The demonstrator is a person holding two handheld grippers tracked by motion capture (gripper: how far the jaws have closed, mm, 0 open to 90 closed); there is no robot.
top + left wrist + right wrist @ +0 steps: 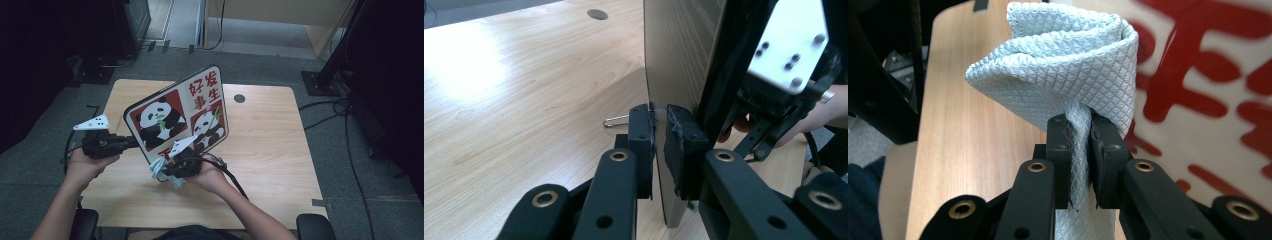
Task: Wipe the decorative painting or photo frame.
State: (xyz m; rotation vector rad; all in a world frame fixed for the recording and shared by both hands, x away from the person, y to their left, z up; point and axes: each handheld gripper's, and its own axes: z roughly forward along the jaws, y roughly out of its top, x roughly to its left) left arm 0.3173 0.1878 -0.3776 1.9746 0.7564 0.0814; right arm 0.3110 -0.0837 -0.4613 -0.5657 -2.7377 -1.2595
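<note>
Left hand-held gripper (pixel 660 132) clamps panda board (pixel 177 112) edge upright over surface (pixel 270 145), right hand-held gripper (pixel 1079 150) pinches grey cloth (pixel 1068 65) against it

- Table (pixel 270 145): light wood-grain top, rounded corners, standing on grey carpet.
- Hole (pixel 239 98): round, dark, set in the top near the far edge, right of the middle; seen also in the left gripper view (pixel 597 14).
- Clip (pixel 616 121): small bent wire piece lying flat on the wood, just beside the lower edge of the board (pixel 674 65).
- Board: held on edge above the top; whether its lower edge touches the wood cannot be told.
- Glare (pixel 469 70): bright patch of reflected light on the wood in the left gripper view.
- Right half of the top (pixel 280 165): bare wood.
</note>
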